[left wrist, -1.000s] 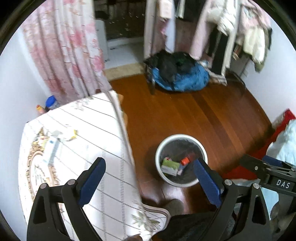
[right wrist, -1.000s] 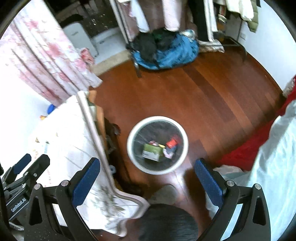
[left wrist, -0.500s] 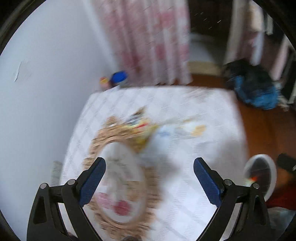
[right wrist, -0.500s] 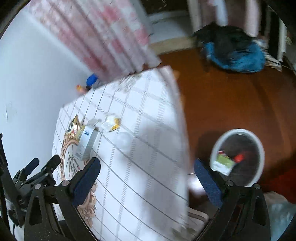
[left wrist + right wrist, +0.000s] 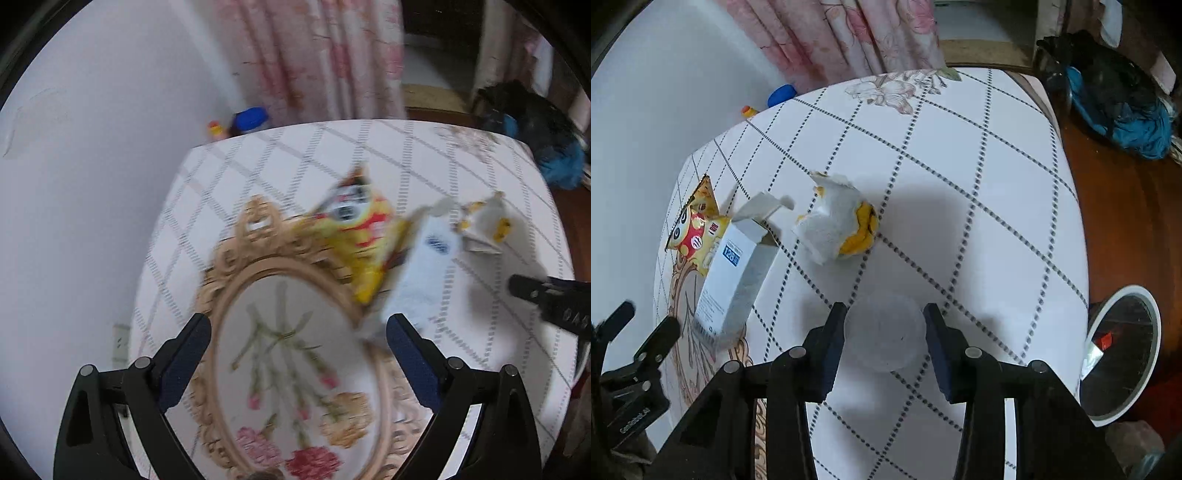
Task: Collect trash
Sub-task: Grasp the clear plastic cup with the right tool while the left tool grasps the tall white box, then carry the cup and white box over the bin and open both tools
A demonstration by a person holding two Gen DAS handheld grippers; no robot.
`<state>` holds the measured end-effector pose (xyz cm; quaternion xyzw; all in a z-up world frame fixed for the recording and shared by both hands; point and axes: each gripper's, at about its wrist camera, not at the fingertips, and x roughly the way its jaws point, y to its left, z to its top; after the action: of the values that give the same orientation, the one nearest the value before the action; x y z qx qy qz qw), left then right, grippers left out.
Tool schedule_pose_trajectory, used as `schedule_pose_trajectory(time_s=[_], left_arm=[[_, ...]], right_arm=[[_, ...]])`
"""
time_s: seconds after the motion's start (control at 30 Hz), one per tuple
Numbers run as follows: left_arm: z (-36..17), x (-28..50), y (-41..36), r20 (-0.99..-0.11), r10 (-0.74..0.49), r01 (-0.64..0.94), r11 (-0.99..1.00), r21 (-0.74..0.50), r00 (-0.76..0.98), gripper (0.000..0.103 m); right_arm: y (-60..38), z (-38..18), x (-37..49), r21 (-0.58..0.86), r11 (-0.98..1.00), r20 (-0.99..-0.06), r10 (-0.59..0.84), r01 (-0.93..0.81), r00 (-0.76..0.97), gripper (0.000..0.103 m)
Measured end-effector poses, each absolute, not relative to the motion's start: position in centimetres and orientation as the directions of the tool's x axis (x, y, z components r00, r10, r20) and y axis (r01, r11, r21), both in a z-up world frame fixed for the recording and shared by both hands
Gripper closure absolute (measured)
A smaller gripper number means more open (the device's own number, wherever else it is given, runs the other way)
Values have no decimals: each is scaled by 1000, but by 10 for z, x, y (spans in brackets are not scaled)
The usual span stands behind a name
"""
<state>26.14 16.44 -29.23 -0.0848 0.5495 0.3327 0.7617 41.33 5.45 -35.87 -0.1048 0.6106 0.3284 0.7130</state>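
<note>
Left tool [image 5: 298,343] hangs over the bench [image 5: 295,155] with jaws spread wide and empty, above an oval floral print with an ornate gold frame [image 5: 295,362]. Beyond it lie a yellow snack wrapper [image 5: 360,236], a white carton [image 5: 424,277] just beside it, and a crumpled white-and-yellow wrapper [image 5: 484,229]. View is motion-blurred; the other tool [image 5: 550,299] enters at right.

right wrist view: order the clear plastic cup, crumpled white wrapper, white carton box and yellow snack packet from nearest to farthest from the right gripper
1. clear plastic cup: between the right gripper fingers.
2. crumpled white wrapper: ahead, slightly left.
3. white carton box: to the left, lying on the table; close to call with the wrapper.
4. yellow snack packet: far left, behind the box.
</note>
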Motion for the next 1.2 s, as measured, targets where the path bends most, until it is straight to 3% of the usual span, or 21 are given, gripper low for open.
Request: schedule_pose_trajectory(time_s=[0.23,0.3,0.37,0.4,0.47,0.87,1.2], left_arm=[[-322,318,148,-934,316,-434,874,220,164,7],[-327,329,144,-935,312,-404,887,224,166,12],[-333,336,140,-938,308,-389,892,228,156,44],[-334,338,140,-938,310,-387,892,232,152,47],[-334,339,140,-936,314,-390,891,233,158,61],[-307,296,138,-947,220,-549,834,58,235,71],[-250,267,108,-902,259,-595,804,4,345,72]], right_arm=[[18,-358,426,237,804,-950,310,-546,43,59],[14,-359,428,238,807,-951,307,-541,40,59],[11,-359,430,241,809,-951,308,-537,36,59],[10,-359,430,244,809,-951,309,-535,33,59],[9,-360,430,244,807,-951,308,-537,31,59],[6,-355,409,316,779,-933,358,-541,-31,59],[-26,-305,399,375,760,-895,446,-531,8,59]])
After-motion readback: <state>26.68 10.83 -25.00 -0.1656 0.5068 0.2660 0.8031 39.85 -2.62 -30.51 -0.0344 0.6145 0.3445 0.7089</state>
